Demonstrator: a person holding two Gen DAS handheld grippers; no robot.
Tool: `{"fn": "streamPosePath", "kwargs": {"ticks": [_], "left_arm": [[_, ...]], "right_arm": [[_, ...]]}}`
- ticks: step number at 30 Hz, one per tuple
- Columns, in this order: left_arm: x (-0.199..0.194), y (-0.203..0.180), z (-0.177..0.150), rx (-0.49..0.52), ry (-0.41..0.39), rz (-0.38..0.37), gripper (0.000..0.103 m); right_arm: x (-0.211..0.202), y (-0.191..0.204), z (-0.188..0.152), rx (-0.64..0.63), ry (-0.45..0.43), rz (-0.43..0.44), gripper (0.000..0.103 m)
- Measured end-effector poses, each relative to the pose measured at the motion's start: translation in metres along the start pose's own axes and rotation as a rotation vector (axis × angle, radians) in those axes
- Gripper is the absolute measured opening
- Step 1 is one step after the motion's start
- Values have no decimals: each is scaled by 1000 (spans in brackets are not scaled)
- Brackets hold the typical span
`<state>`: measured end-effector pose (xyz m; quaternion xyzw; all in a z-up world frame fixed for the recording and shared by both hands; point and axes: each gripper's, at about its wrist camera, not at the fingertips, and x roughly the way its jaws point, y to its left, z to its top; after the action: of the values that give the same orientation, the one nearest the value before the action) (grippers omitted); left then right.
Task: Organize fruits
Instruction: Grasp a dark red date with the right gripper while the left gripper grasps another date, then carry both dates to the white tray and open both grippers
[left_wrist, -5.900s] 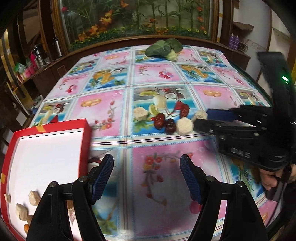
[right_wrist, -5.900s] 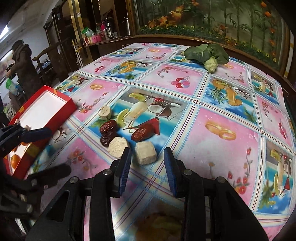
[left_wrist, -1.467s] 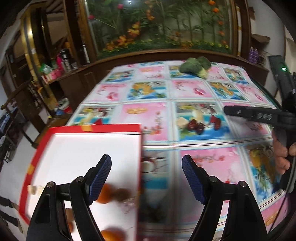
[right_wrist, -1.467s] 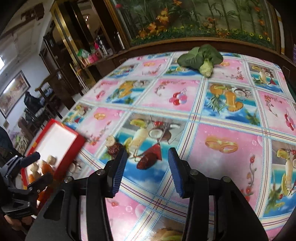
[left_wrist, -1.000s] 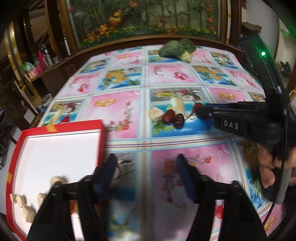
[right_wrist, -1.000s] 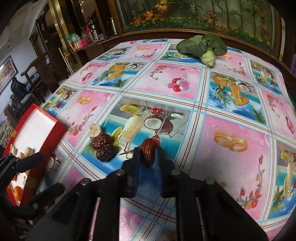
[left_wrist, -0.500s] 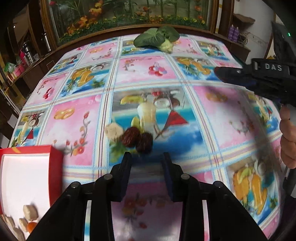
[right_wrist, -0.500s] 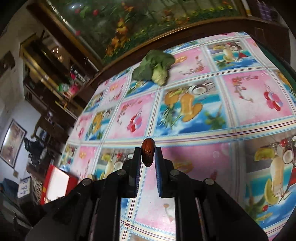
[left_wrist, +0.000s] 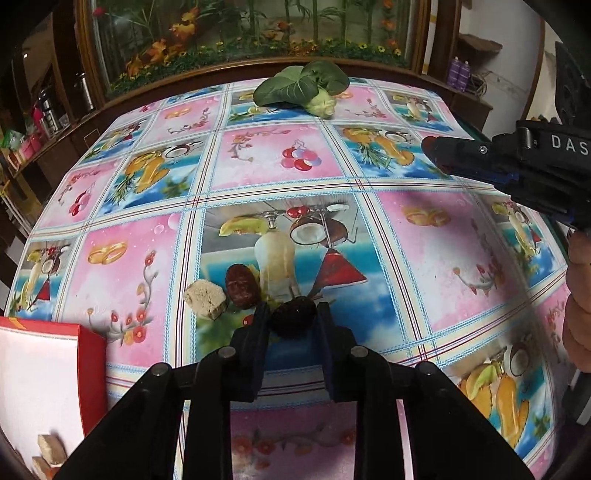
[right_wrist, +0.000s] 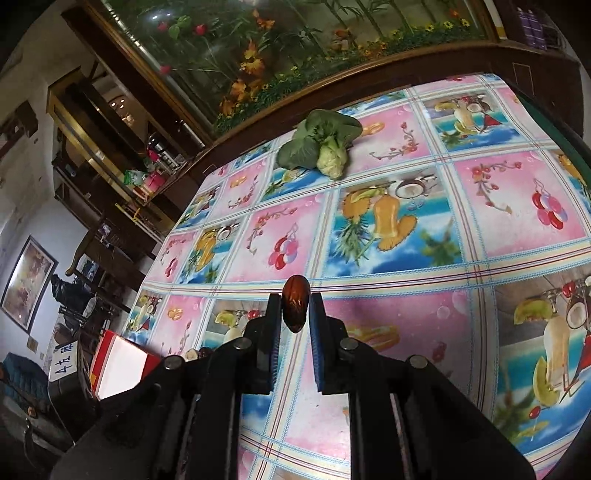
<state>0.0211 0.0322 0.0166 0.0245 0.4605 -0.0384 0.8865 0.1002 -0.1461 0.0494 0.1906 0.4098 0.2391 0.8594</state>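
The dark date (left_wrist: 293, 316) sits between the blue pads of the left gripper (left_wrist: 293, 319), which is closed on it, low over the tablecloth (left_wrist: 443, 258). Taking the red box (left_wrist: 90, 373) as landmark: this date is to its right, and nearer the box lie a second date (left_wrist: 242, 286) and a tan cube (left_wrist: 205, 299), touching each other. More cubes rest inside the box's near corner. The pinch seems to catch only the fruit's sides, so I judge it could roll out on the lift, or the pads could nudge the neighbouring date as they rise.

In the right wrist view, the right gripper (right_wrist: 295, 310) is clamped on a glossy brown date (right_wrist: 295, 308), held in the air well apart from the red box (right_wrist: 122, 363) at lower left. The fruit stands on end, projecting past the fingertips; a quick swing toward the box might twist it free. A leafy vegetable (right_wrist: 319, 142) lies far beyond.
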Motion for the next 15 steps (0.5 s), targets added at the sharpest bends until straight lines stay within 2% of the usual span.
{"fn": "streamPosePath", "kwargs": {"ticks": [4, 11, 15], "left_arm": [[-19, 2, -6, -14, -32, 12, 24], [-116, 38, -37, -90, -219, 82, 24], [-164, 77, -67, -133, -301, 214, 24]], "right_arm": [[0, 16, -6, -49, 2, 18, 16], [-3, 70, -37, -191, 6, 70, 17], [1, 113, -68, -266, 42, 122, 17]]}}
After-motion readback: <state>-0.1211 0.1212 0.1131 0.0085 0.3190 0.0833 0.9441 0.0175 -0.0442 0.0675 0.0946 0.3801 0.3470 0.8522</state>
